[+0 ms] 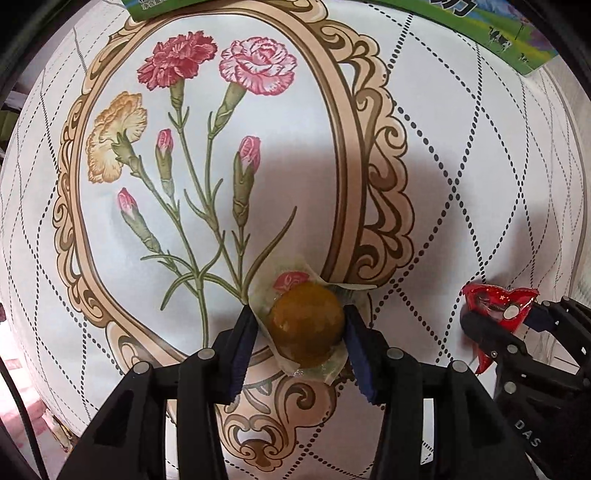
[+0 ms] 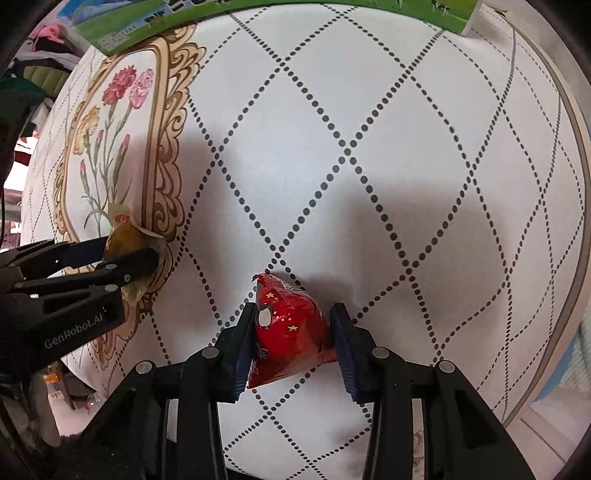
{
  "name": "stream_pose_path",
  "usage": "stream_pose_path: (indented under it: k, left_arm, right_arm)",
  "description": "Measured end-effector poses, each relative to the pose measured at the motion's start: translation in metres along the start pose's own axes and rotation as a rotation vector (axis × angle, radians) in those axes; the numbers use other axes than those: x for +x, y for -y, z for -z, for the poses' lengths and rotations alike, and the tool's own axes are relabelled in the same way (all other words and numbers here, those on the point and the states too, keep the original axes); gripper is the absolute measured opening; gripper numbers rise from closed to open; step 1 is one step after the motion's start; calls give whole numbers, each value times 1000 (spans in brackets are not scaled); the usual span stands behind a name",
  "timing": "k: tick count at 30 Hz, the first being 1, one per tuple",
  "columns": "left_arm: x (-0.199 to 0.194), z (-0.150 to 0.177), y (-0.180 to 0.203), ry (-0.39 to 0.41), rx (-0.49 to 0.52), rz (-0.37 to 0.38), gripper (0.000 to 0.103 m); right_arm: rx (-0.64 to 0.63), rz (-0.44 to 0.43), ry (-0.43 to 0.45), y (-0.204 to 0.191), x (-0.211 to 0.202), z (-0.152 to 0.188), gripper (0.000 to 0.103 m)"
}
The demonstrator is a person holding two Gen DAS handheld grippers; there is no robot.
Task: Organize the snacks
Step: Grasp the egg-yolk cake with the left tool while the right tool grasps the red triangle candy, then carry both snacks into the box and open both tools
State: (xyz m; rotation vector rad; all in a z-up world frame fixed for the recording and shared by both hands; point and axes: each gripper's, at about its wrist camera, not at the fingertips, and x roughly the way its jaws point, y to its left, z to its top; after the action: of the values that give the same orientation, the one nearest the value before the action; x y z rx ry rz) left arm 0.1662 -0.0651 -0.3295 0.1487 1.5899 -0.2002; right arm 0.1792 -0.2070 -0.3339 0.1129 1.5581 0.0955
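A round brown snack (image 1: 306,325) in a clear wrapper sits between the fingers of my left gripper (image 1: 297,314), low over the tablecloth's flower picture. The right pad touches the ball and the left pad meets the wrapper's edge. A red foil snack with gold stars (image 2: 291,332) is pinched in my right gripper (image 2: 293,312), just above the dotted cloth. Each view also shows the other hand: my right gripper (image 1: 506,314) with the red snack (image 1: 491,299) at the right, and my left gripper (image 2: 129,247) with the brown snack (image 2: 122,240) at the left.
A white tablecloth (image 1: 443,147) with dotted diamonds and a framed carnation print (image 1: 221,147) covers the table. A green box with cows (image 2: 258,22) lies along the far edge, also seen as the green box (image 1: 509,33). The table's rim (image 2: 576,147) curves down the right.
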Motion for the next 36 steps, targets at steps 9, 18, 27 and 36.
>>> stream_pose_path:
  k: [9, 18, 27, 36]
  left_arm:
    - [-26, -3, -1, 34, -6, 46, 41]
    - [-108, -22, 18, 160, 2, 177, 41]
    - [-205, -136, 14, 304, 7, 277, 41]
    - [-188, -279, -17, 250, -11, 144, 41]
  right_arm:
    - [2, -28, 69, 1, -10, 14, 41]
    - [29, -138, 209, 10, -92, 1, 41]
    - [52, -159, 442, 56, -207, -99, 41]
    - [81, -61, 394, 80, -193, -249, 41]
